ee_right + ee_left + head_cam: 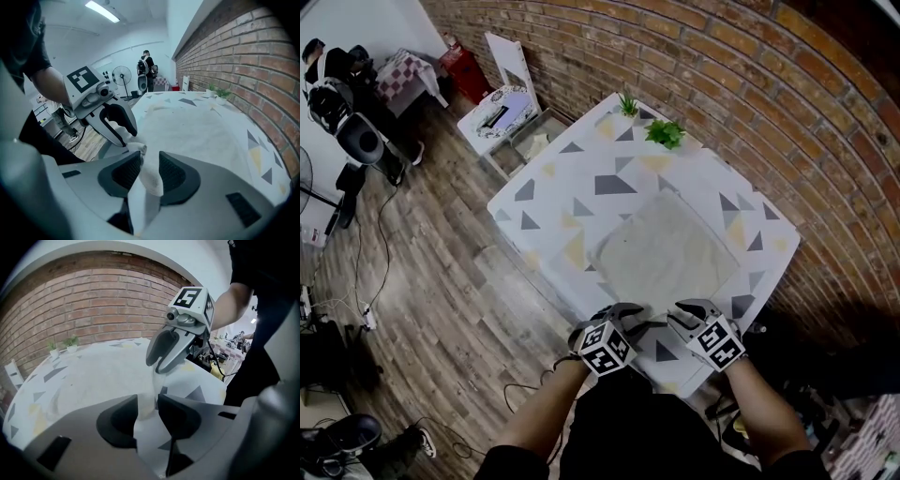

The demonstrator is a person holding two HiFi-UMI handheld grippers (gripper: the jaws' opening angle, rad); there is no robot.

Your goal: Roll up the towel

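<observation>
Big patterned bench [534, 202], and the towel [666, 248] lies spread flat across its right half, no roll formed yet. Both tools sit side by side at its near edge. The left hand-held gripper [147, 404] has its jaws parted, the towel's edge standing loose between them. It's the same for the right hand-held gripper [145, 161]: jaws apart, a bunched bit of hem between, not pinched. I'd call this the very start. Next, take that near edge again, turn it over and roll toward the far side, both ends level.
</observation>
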